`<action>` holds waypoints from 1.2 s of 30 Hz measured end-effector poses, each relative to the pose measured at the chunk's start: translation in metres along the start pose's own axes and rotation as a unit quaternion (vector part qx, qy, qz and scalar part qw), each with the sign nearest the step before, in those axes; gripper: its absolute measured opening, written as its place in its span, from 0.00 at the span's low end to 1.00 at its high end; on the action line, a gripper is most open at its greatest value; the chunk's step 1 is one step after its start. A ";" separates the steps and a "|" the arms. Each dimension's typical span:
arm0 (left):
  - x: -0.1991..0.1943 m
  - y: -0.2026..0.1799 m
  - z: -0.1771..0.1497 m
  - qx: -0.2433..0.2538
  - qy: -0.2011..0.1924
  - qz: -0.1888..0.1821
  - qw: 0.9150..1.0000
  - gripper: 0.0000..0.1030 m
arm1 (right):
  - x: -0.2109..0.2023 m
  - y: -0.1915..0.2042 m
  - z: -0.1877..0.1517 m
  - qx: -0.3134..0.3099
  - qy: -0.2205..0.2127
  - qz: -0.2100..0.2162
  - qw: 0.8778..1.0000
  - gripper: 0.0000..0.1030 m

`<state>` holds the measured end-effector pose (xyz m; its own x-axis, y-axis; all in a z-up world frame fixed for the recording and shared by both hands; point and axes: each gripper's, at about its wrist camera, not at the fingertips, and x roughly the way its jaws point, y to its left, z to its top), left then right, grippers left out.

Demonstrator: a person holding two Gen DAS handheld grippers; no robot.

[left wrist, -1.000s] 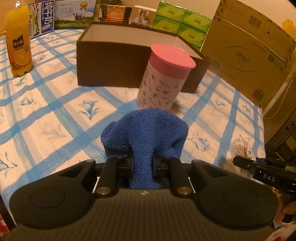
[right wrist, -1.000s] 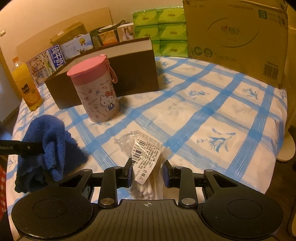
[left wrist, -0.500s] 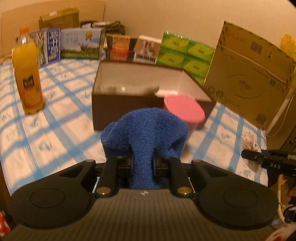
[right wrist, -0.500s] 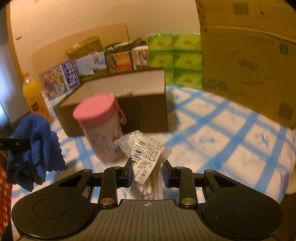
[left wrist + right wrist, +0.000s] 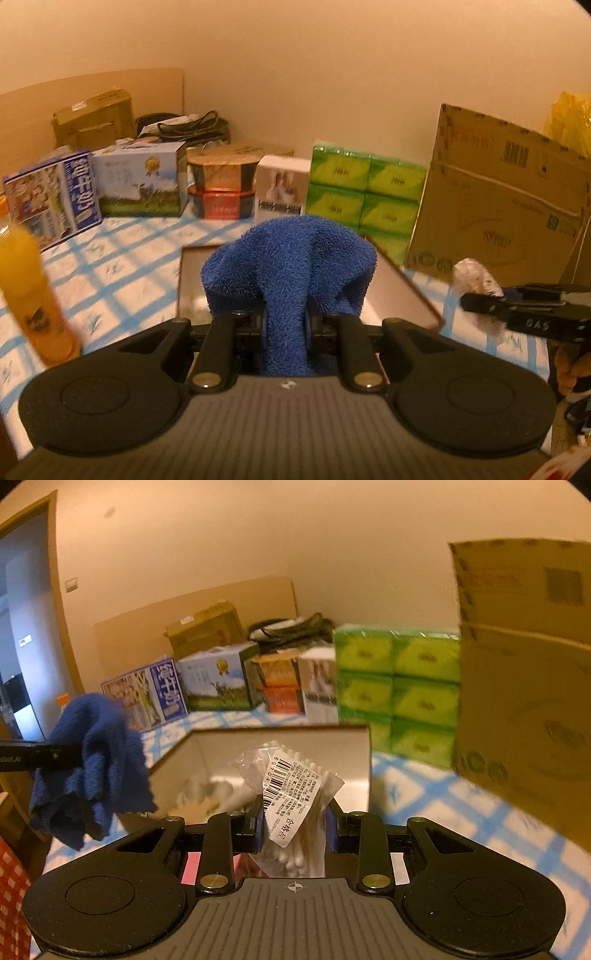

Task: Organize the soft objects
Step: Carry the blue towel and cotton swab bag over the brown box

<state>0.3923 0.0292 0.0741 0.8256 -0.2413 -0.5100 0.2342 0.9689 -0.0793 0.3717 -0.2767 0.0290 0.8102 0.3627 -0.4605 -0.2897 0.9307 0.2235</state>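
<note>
Both tongs carry soft things up by the open brown box.

My left tongs [image 5: 285, 317] squeeze the blue towel [image 5: 288, 266] in its middle, so it flops over both sides and hangs free in the air. My right tongs [image 5: 294, 827] pinch a clear bag of cotton swabs [image 5: 291, 797] near its low end, so the bag stands up with its label facing me. I think I hold both high so they clear the wall of the brown box [image 5: 280, 734] on the blue checked desk [image 5: 436, 797], where they likely go. The left view hides most of the box behind the towel. The right view looks into the box and shows pale things lying there already. Green tissue packs [image 5: 395, 686] sit far behind the box.
</note>
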 end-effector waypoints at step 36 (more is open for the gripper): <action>0.250 -0.009 0.025 0.013 0.094 -0.054 0.994 0.15 | 0.232 -0.046 0.044 -0.152 0.067 -0.012 0.986 0.45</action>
<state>0.6094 -0.0407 -0.0311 0.6858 -0.3265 -0.6504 0.3303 0.9360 -0.1215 0.5951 -0.2372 -0.0503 0.7502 0.3244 -0.5762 -0.4268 0.9031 -0.0473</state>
